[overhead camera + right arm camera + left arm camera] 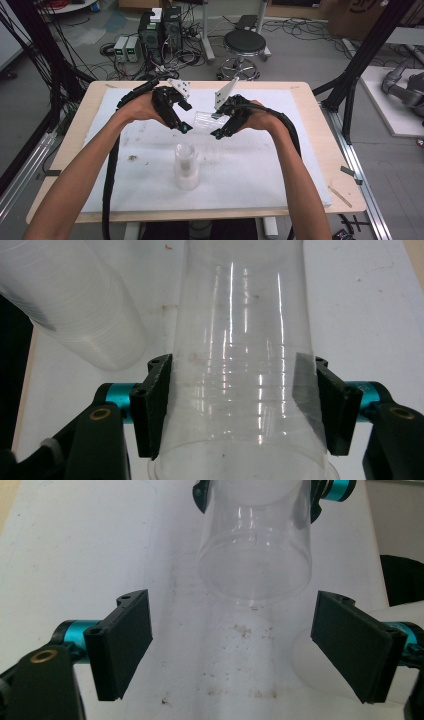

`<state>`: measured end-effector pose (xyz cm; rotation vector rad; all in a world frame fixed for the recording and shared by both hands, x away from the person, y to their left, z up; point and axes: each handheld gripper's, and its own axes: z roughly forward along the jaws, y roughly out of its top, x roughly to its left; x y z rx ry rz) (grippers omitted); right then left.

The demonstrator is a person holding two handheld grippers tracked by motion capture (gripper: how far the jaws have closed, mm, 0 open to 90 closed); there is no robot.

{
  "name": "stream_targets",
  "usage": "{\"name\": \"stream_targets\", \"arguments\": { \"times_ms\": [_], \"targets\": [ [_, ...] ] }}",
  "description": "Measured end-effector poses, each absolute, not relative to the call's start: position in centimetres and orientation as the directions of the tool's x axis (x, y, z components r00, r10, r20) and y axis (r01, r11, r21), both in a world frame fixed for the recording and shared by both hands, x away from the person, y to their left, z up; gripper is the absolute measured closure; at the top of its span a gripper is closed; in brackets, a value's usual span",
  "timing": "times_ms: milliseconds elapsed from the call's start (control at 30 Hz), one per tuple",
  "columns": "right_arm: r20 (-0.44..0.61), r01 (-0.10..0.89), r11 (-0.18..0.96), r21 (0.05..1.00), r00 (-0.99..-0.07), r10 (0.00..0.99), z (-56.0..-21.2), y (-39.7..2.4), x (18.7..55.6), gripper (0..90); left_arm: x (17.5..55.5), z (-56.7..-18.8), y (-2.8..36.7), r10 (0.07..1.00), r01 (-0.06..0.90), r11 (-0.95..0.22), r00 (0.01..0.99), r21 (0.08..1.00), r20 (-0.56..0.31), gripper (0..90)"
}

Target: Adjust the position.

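- Two grippers meet above the white mat (pixel 280 165), beyond the stack of cups (pixel 186 167) that stands upright near the mat's middle
- One clear plastic cup (pixel 205 119) hangs in the air between them, lying roughly level; the right gripper (pixel 235 405) is clamped across its wall near the wide mouth, and the cup's base points at the left gripper (pixel 235 647)
- Left gripper is released: both pads stand clear of the cup, nothing between them
- Judged by its look, the cup is very light, thin-walled and smooth; a hard squeeze would likely buckle it, and it could slip. The stiffer rim or base seems the safer hold
- Mat is flat, stained and speckled with crumbs, on a pale wooden table (pixel 320 107)
- Beyond the table: grey floor, a black stool (pixel 244 44), computer boxes and tangled cables
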<state>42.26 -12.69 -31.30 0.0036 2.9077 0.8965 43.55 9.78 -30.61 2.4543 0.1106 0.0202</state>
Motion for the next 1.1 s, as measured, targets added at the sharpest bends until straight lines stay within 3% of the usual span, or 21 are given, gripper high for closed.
{"name": "stream_targets", "arguments": {
  "times_ms": [533, 1100],
  "targets": [
    [-0.089, -0.032, 0.851, 0.523, -0.996, 0.018, -30.8, -11.6, 42.3, 34.8, 43.4, -31.1, 8.1, 0.041, 0.036, -0.801, 0.999, 0.598, -0.005, 23.0],
    [-0.093, -0.036, 0.855, 0.517, -0.996, 0.014, -31.0, -11.4, 42.4, 35.4, 43.3, -31.5, 7.6, 0.018, 0.018, -0.802, 1.0, 0.597, -0.006, 41.0]
  ]
}}
